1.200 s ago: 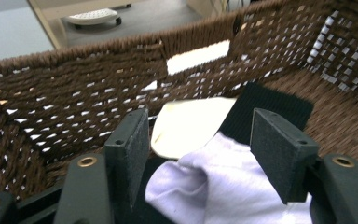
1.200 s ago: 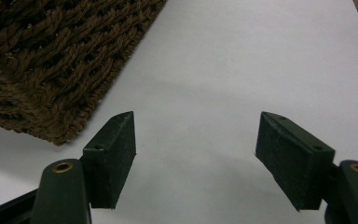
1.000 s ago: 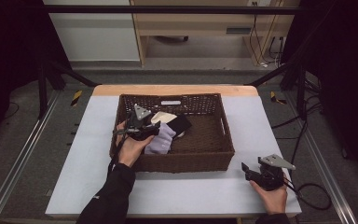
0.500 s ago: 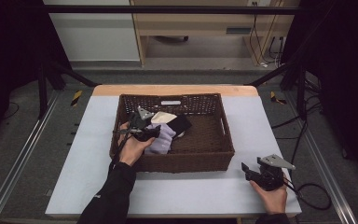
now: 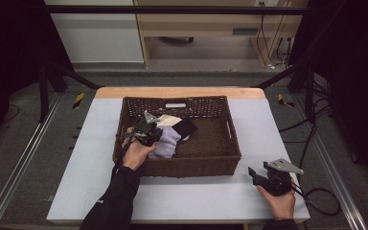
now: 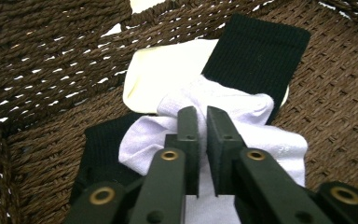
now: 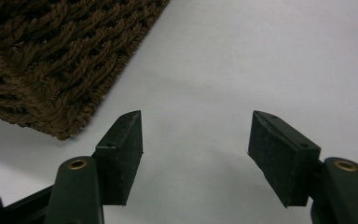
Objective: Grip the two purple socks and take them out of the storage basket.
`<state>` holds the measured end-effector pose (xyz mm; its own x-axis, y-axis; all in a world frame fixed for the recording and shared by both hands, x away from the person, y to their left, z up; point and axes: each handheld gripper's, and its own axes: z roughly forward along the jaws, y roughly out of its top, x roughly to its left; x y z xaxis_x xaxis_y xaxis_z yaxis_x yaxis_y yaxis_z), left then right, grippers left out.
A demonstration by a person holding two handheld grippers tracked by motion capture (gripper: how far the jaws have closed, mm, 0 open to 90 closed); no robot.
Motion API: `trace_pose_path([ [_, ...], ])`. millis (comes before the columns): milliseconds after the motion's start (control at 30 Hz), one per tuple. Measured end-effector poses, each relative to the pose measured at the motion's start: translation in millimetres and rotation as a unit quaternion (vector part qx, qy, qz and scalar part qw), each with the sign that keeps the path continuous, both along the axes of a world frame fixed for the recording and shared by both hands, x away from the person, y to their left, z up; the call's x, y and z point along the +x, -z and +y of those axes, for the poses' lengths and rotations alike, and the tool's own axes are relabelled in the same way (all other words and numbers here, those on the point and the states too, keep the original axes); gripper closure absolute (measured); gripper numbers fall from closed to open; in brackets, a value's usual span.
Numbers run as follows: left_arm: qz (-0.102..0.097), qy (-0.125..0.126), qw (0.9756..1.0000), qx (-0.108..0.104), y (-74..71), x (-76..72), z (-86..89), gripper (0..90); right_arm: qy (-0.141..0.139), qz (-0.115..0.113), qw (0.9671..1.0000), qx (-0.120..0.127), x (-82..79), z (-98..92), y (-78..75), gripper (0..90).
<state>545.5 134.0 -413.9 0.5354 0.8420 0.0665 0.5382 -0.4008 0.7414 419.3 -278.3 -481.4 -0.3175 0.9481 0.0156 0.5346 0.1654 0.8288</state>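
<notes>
A brown woven basket (image 5: 191, 167) stands on the white table. In its left half lie a pale lavender-white sock (image 5: 168, 143) (image 6: 270, 140), a black sock (image 5: 186, 127) (image 6: 256, 51) and a cream-coloured piece (image 5: 169, 120) (image 6: 168, 70). My left gripper (image 5: 154, 136) (image 6: 199, 112) reaches into the basket; its jaws have just been closing and now pinch a fold of the pale sock. My right gripper (image 5: 255, 175) (image 7: 196, 126) rests low over the table beside the basket's front right corner. It is open, its jaws have just been closing a little, and nothing is between them.
The basket's front right corner (image 7: 51, 70) lies just left of the right gripper's jaws. Bare white table (image 5: 196, 199) runs along the front and both sides of the basket. A cable (image 5: 321, 201) trails off the table's right edge.
The left gripper's jaws have drawn together over the pale sock. Both hands have stayed where they were.
</notes>
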Motion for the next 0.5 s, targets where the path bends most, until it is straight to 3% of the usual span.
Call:
trace_pose_path([
  [233, -0.029, 0.007, 0.9994, -0.019, -5.2, -4.4, 2.7, 86.9, 0.0, -0.001, 1.0, -0.001, -0.3, -0.4, -0.5, 35.7],
  [433, -0.072, 0.008, 0.9941, -0.08, -18.1, -9.1, 10.0, 87.1, 0.001, -0.003, 1.0, -0.001, -0.3, -0.7, -0.7, 35.9],
  [500, -0.077, 0.009, 0.9935, -0.084, -20.2, -9.9, 11.3, 87.1, 0.001, -0.002, 1.0, -0.001, -0.3, -0.7, -0.8, 35.9],
])
